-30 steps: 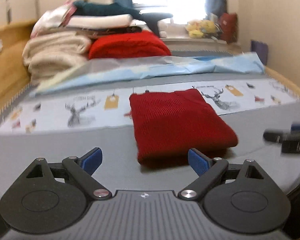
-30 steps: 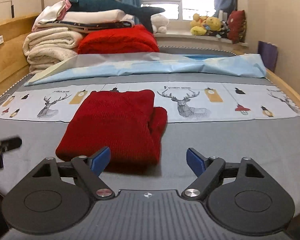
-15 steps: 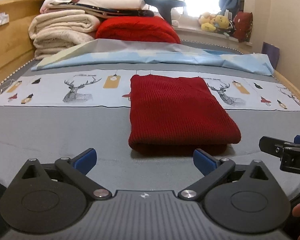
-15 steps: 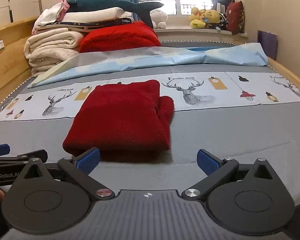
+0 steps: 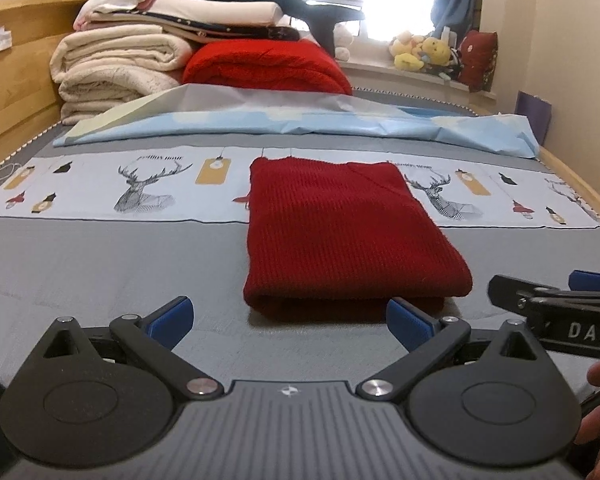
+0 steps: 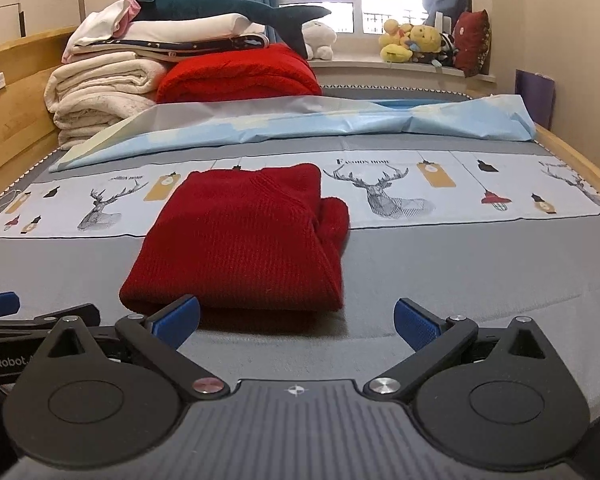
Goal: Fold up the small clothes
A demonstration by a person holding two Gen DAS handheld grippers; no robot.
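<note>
A dark red knit sweater (image 5: pixel 340 232) lies folded into a neat rectangle on the grey bed sheet (image 5: pixel 100 264), also seen in the right wrist view as the sweater (image 6: pixel 244 240) with a folded sleeve bulging at its right edge. My left gripper (image 5: pixel 290 318) hovers just in front of the sweater's near edge, jaws wide open and empty. My right gripper (image 6: pixel 298 320) sits in front of the sweater's near right corner, also wide open with nothing between its blue pads (image 6: pixel 414 322). Each gripper shows at the edge of the other's view.
A printed deer-pattern strip (image 5: pixel 140 188) crosses the bed under the sweater's far end. Behind it lie a light blue sheet (image 5: pixel 300 120), stacked blankets (image 5: pixel 112 68), a red blanket (image 5: pixel 268 68) and a plush shark (image 6: pixel 228 8). Wooden bed rails (image 5: pixel 12 80) run along both sides.
Both grippers' jaws widened slightly and dropped a little closer to the bed. The views steadied and the sweater stayed put, folded.
</note>
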